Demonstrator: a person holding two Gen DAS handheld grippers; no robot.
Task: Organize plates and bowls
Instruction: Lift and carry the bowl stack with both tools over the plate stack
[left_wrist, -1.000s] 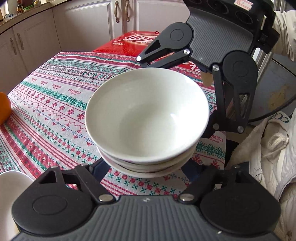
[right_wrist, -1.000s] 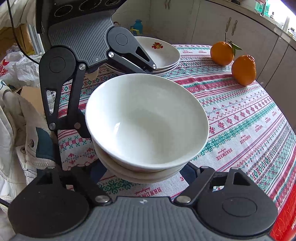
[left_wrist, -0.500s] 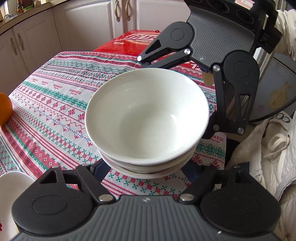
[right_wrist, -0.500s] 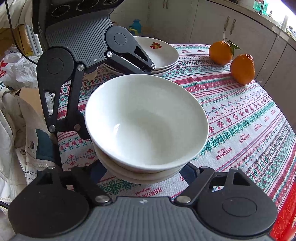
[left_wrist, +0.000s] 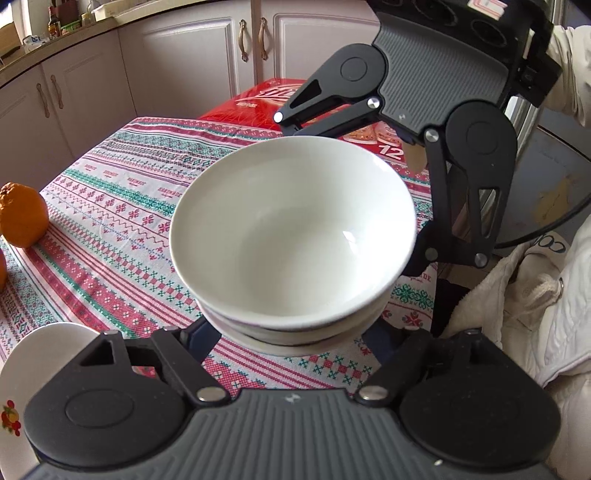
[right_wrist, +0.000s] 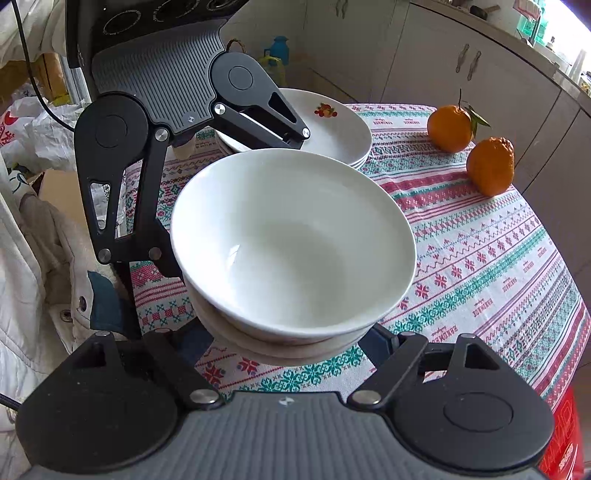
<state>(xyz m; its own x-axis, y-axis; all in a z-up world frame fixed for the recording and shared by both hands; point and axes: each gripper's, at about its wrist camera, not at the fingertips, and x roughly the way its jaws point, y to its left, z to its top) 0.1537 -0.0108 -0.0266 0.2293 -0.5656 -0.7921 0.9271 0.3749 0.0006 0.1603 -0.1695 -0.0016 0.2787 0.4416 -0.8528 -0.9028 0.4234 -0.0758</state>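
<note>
A stack of white bowls (left_wrist: 291, 236) fills the middle of both wrist views (right_wrist: 291, 240), held above the patterned tablecloth (left_wrist: 110, 221). My left gripper (left_wrist: 291, 338) has its jaws spread wide around the stack's underside from one side. My right gripper (right_wrist: 291, 341) grips the same stack from the opposite side, jaws equally wide. Each gripper shows in the other's view, behind the bowls. The fingertips are hidden under the bowls. A stack of white plates (right_wrist: 332, 129) with a fruit motif sits on the table behind the bowls; its edge shows in the left wrist view (left_wrist: 22, 387).
Two oranges (right_wrist: 491, 166) lie on the tablecloth (right_wrist: 498, 258) at the far side, one seen in the left wrist view (left_wrist: 22, 214). A red box (left_wrist: 266, 99) lies at the table's end. White cabinets (left_wrist: 166, 66) stand behind. A white jacket (left_wrist: 535, 314) hangs off the table edge.
The bowl stack, held between both grippers, has shifted slightly toward the plate stack; the plates and oranges show a little nearer. The grip on the bowls is unchanged.
</note>
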